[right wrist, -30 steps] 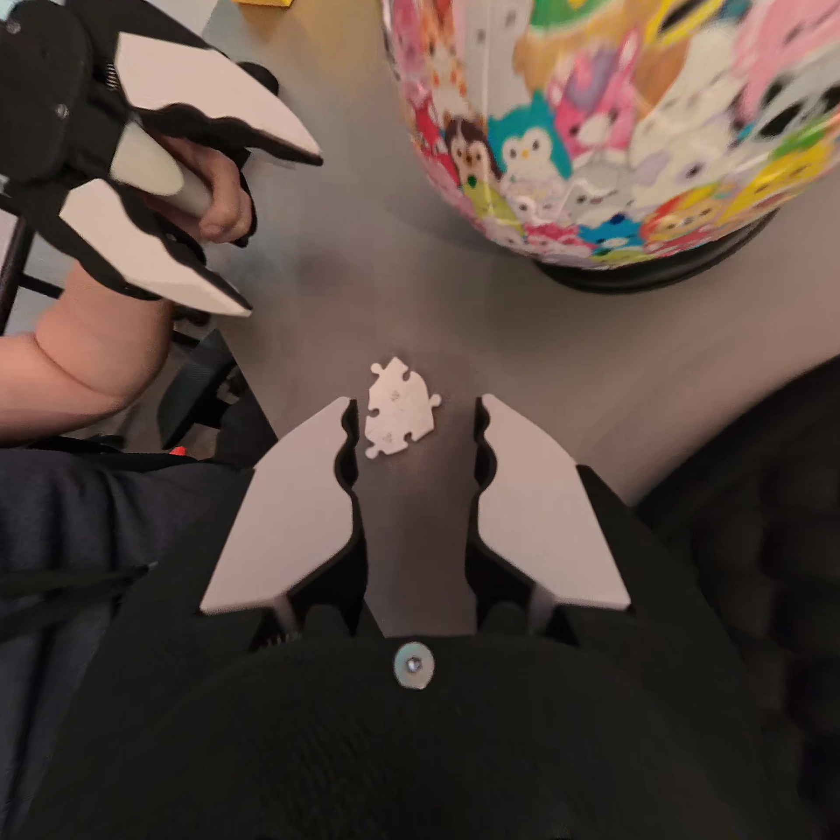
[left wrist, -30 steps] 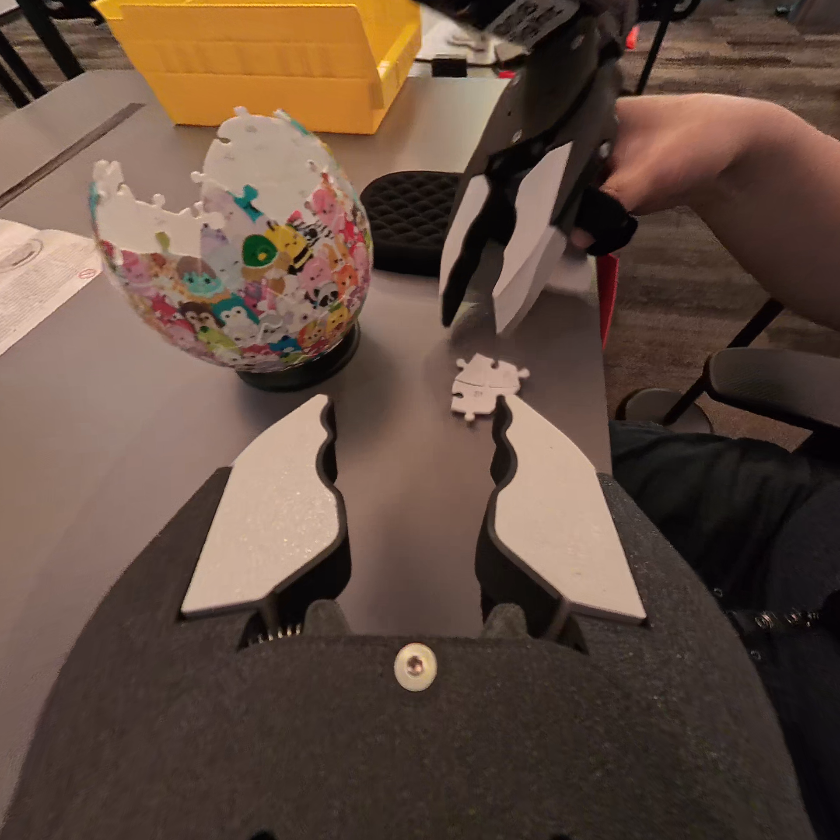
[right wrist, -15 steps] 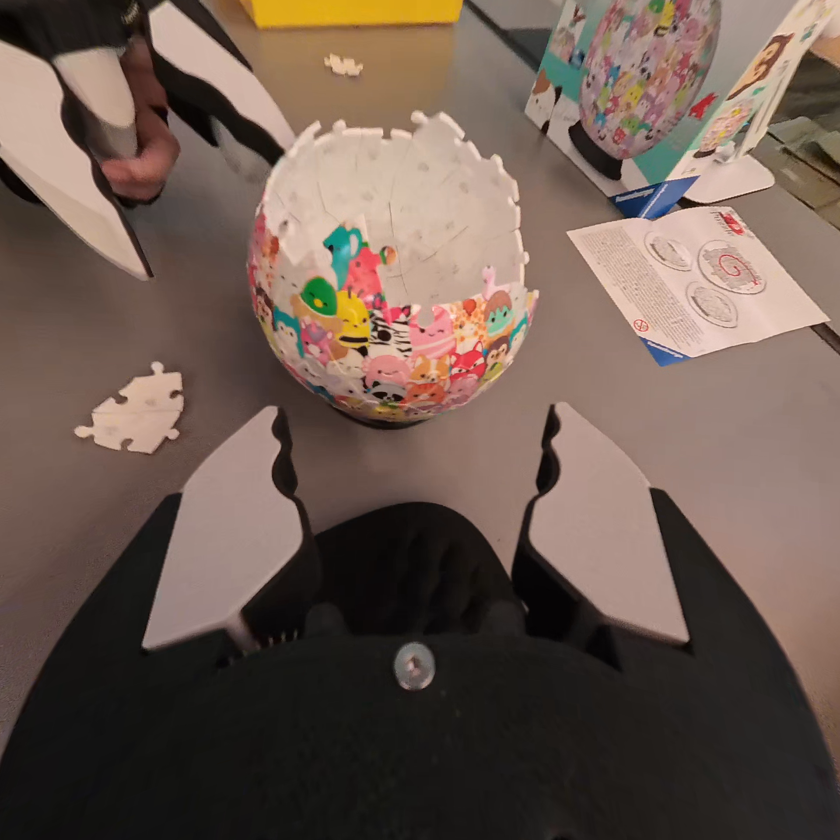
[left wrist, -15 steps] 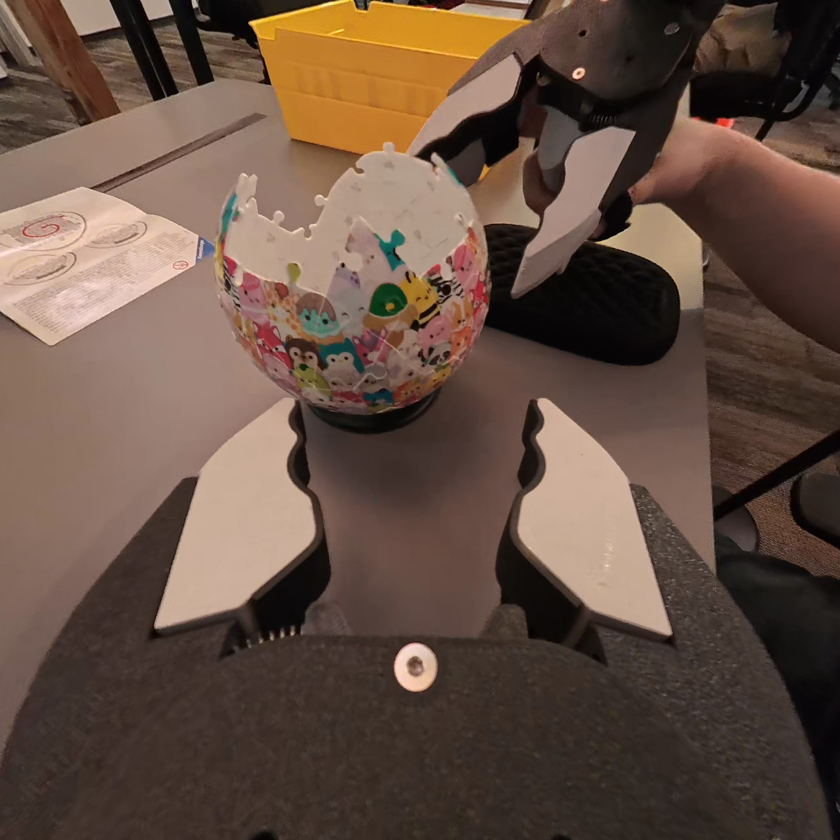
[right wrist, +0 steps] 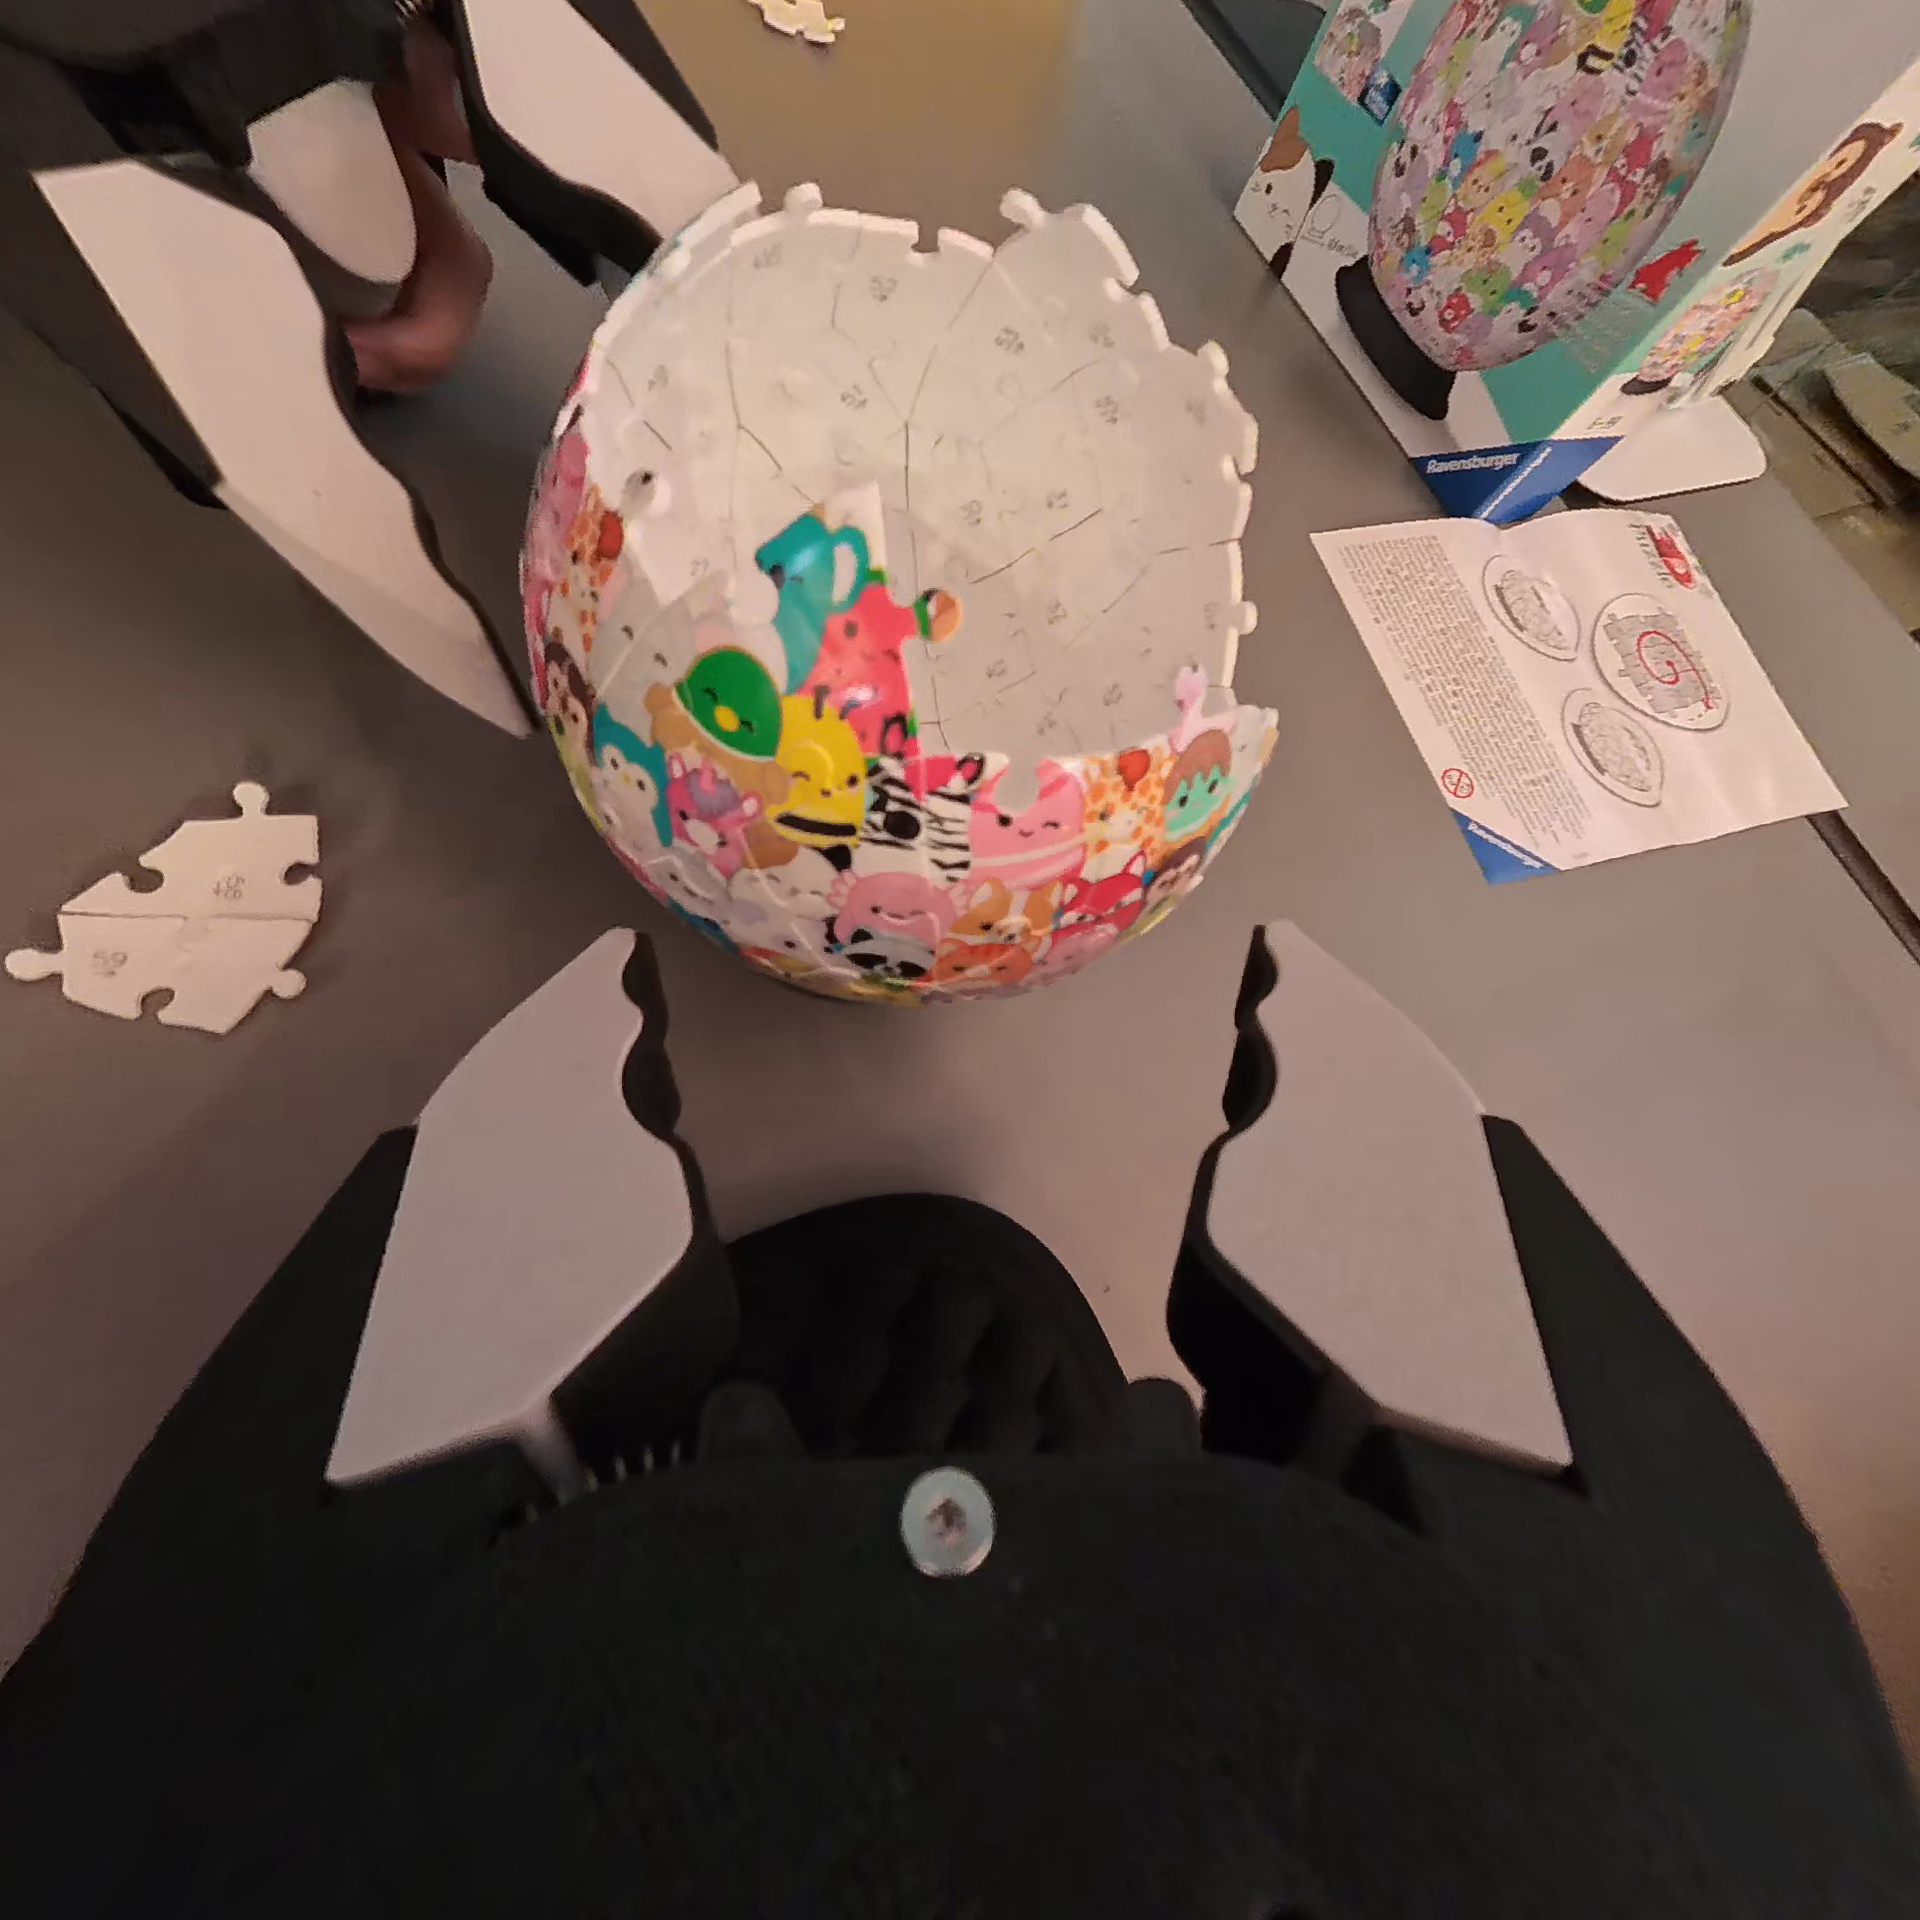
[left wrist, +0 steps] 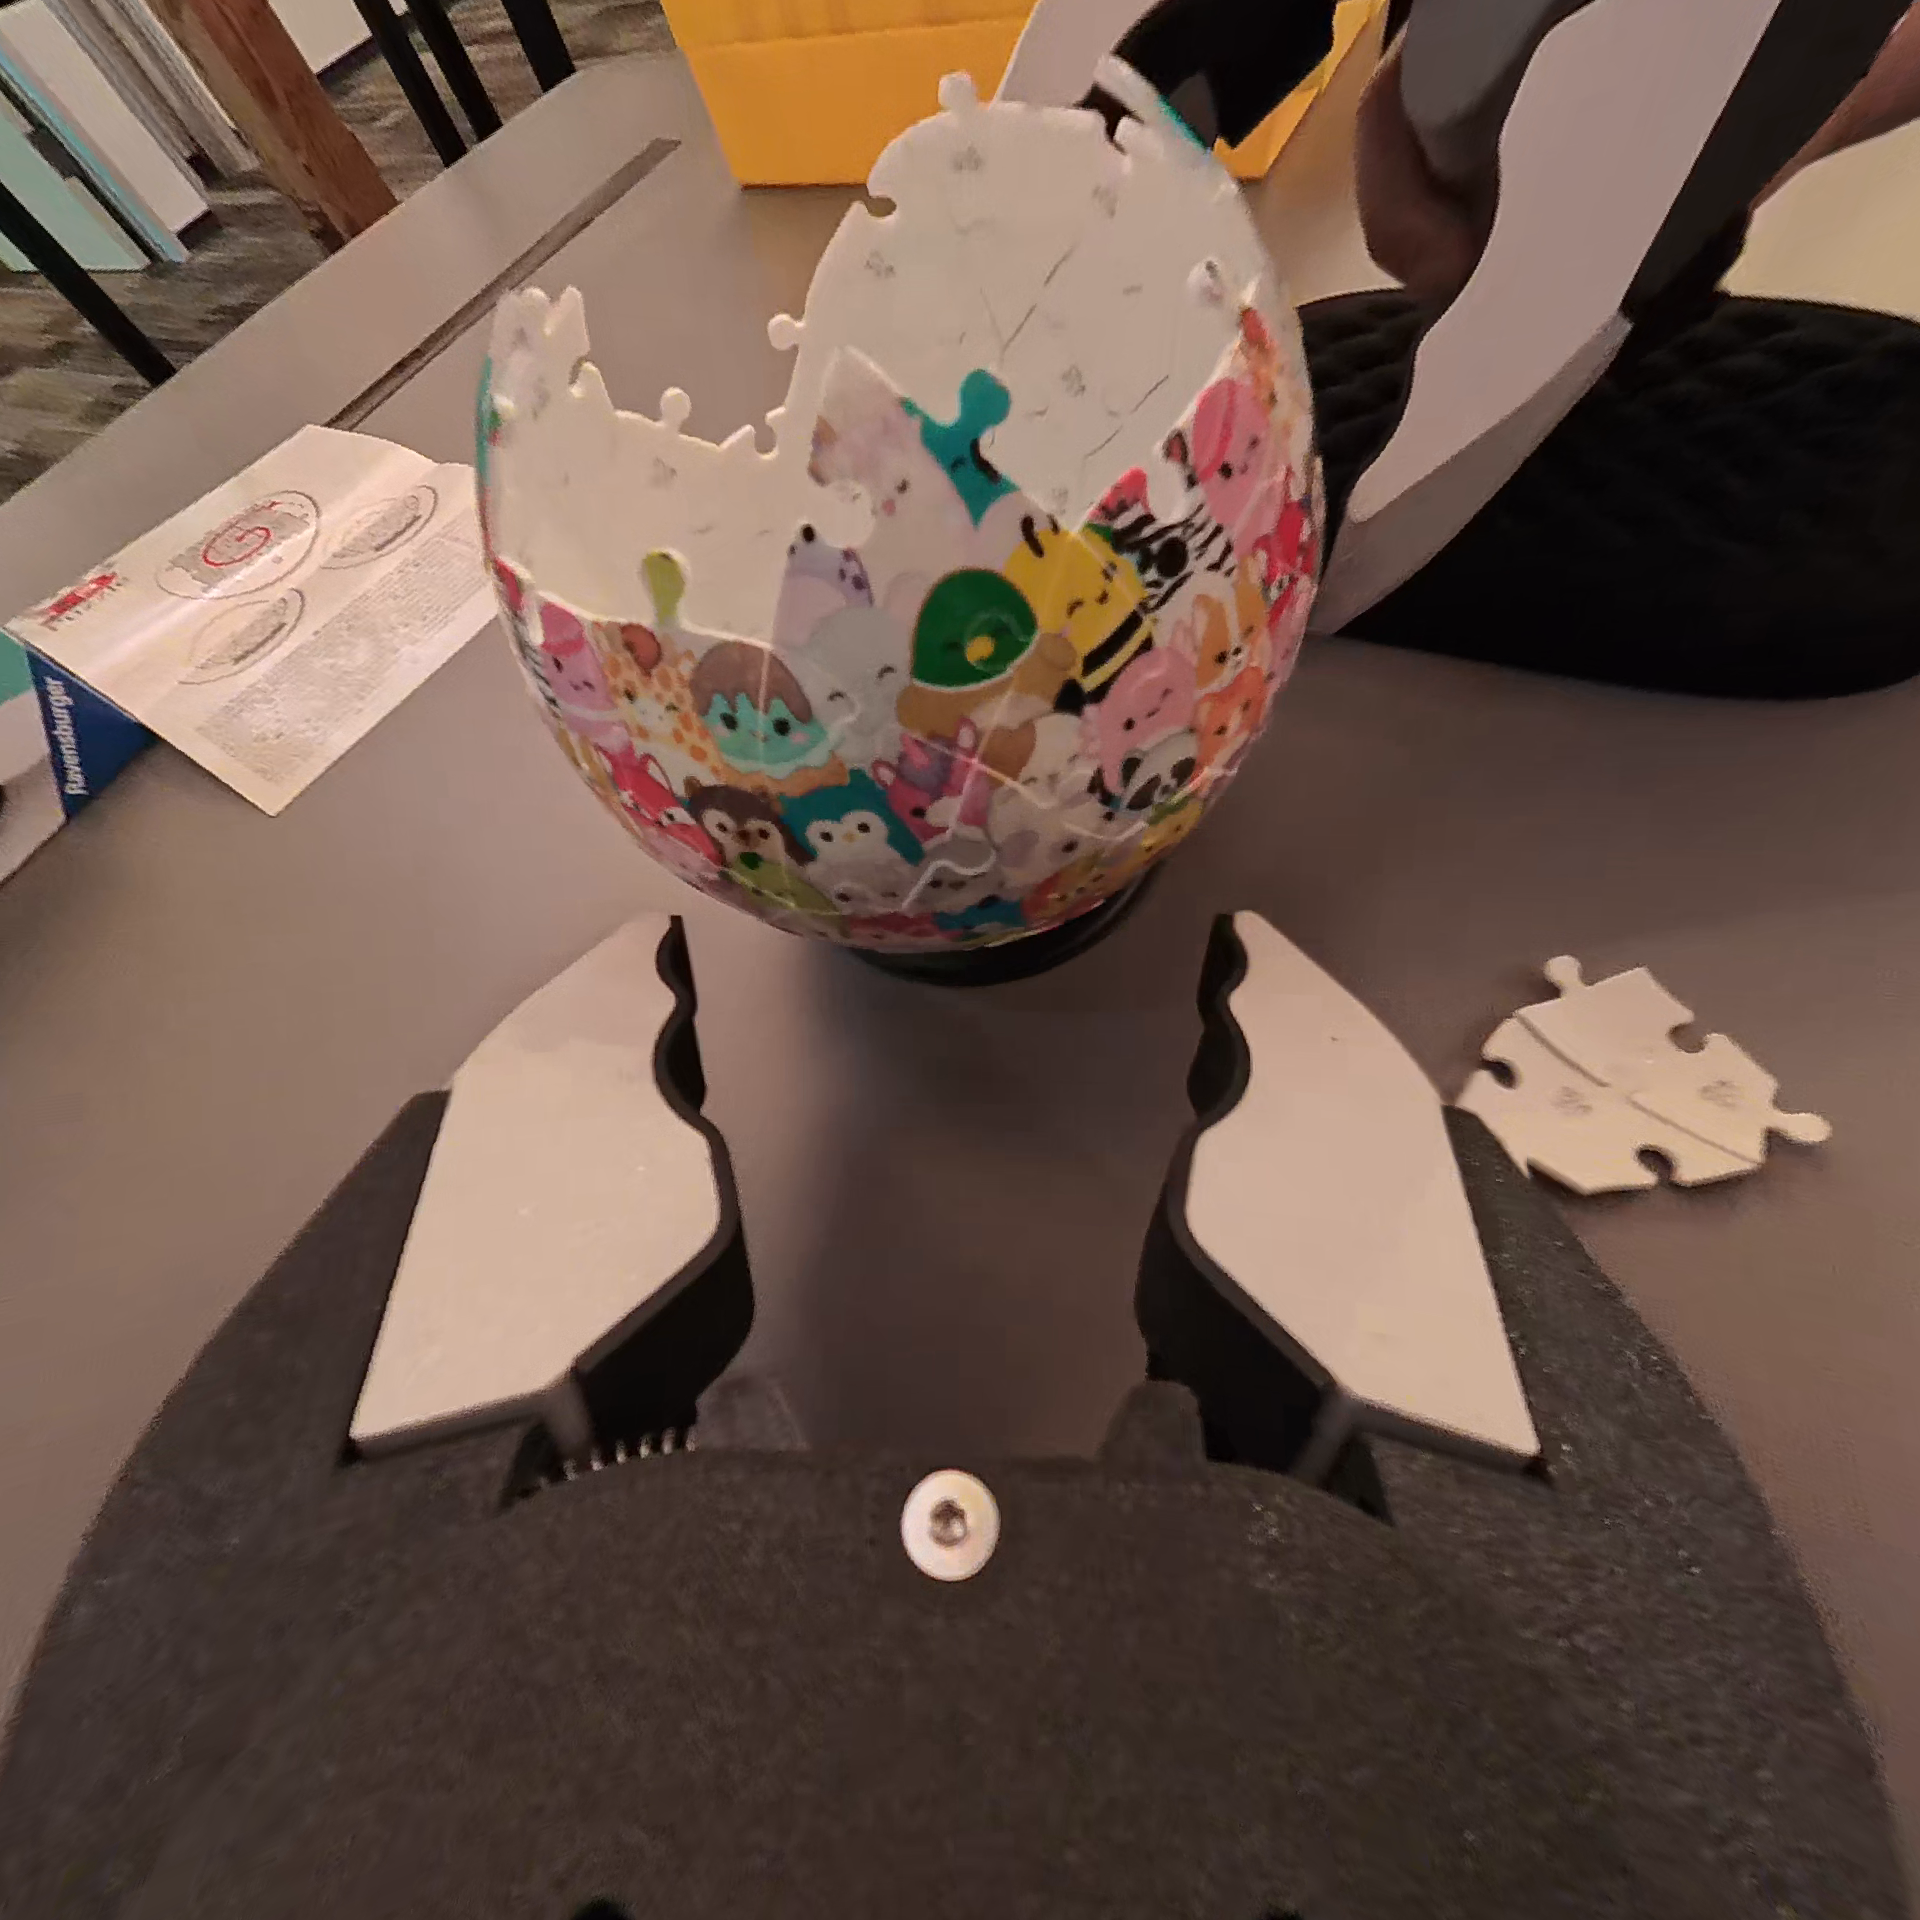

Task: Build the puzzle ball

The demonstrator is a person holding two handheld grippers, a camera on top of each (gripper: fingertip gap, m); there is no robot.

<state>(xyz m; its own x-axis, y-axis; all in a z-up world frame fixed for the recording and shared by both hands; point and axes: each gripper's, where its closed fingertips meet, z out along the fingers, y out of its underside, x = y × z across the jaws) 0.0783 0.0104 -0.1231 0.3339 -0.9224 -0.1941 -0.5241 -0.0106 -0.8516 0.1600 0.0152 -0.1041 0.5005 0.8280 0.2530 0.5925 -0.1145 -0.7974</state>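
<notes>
The half-built puzzle ball (left wrist: 904,623) stands on a black stand (left wrist: 997,951), with its top open and the white inner side showing; it also fills the middle of the right wrist view (right wrist: 894,623). My left gripper (left wrist: 951,935) is open and empty, its tips just short of the ball. My right gripper (right wrist: 945,945) is open and empty on the opposite side of the ball. A few joined white pieces (left wrist: 1631,1081) lie face down on the table beside the ball and also show in the right wrist view (right wrist: 187,914). A finger (left wrist: 1455,416) of the right gripper stands close to the ball's far side.
A yellow bin (left wrist: 831,94) stands at the back. A black quilted pad (left wrist: 1662,520) lies right of the ball. An instruction sheet (right wrist: 1579,686) and the puzzle box (right wrist: 1507,260) sit on the other side. A loose piece (right wrist: 795,16) lies farther off. The loose piece (right wrist: 795,16) is about 30 cm from my left fingertips and 45 cm from my right.
Both grippers have left the joined pieces on the table, opened wider and moved to opposite sides of the ball. The ball now sits centred in both views.
</notes>
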